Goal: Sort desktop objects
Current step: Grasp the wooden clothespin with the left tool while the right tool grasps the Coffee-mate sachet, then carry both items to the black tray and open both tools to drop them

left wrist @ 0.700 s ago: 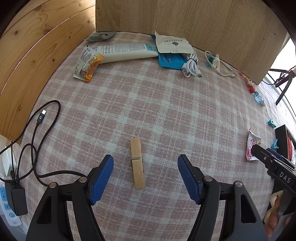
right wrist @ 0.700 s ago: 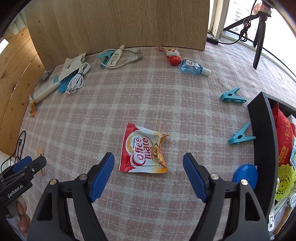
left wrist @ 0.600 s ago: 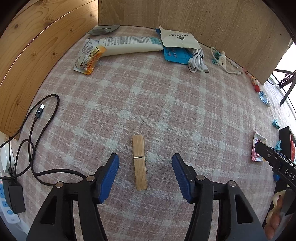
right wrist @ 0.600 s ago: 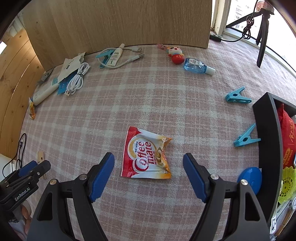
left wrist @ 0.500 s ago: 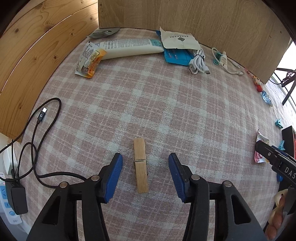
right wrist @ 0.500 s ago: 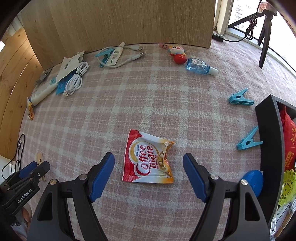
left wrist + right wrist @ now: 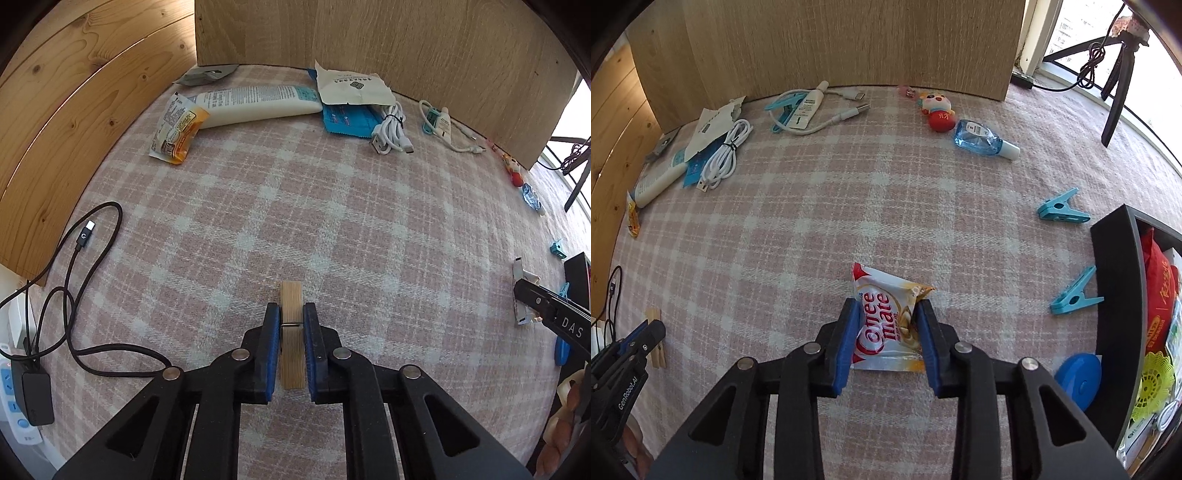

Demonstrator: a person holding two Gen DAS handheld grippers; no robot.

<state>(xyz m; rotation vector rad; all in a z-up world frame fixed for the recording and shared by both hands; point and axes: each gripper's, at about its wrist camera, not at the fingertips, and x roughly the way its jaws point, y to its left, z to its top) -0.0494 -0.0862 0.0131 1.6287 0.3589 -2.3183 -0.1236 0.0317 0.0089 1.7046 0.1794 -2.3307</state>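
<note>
My left gripper [image 7: 291, 316] is shut on a wooden clothespin [image 7: 291, 295] that lies on the pink plaid tablecloth [image 7: 332, 221]; its blue pads press both long sides. My right gripper [image 7: 888, 312] is shut on a red and white Coffee mate sachet [image 7: 886, 321], which buckles upward between the blue pads. The left gripper and the clothespin [image 7: 654, 315] show at the left edge of the right wrist view. The sachet [image 7: 521, 295] shows at the right edge of the left wrist view.
A black storage box [image 7: 1115, 295] with packets stands at the right, with two blue clips [image 7: 1062, 212] and a blue disc [image 7: 1078, 380] beside it. Along the back wall lie a white tube [image 7: 258, 103], snack packets, white cables [image 7: 391, 136], a toy and a sanitiser bottle [image 7: 982, 140]. A black cable [image 7: 74, 277] loops at the left.
Both grippers have closed from wide open: the left onto the wooden clothespin, the right onto the Coffee mate sachet, which now crumples upward.
</note>
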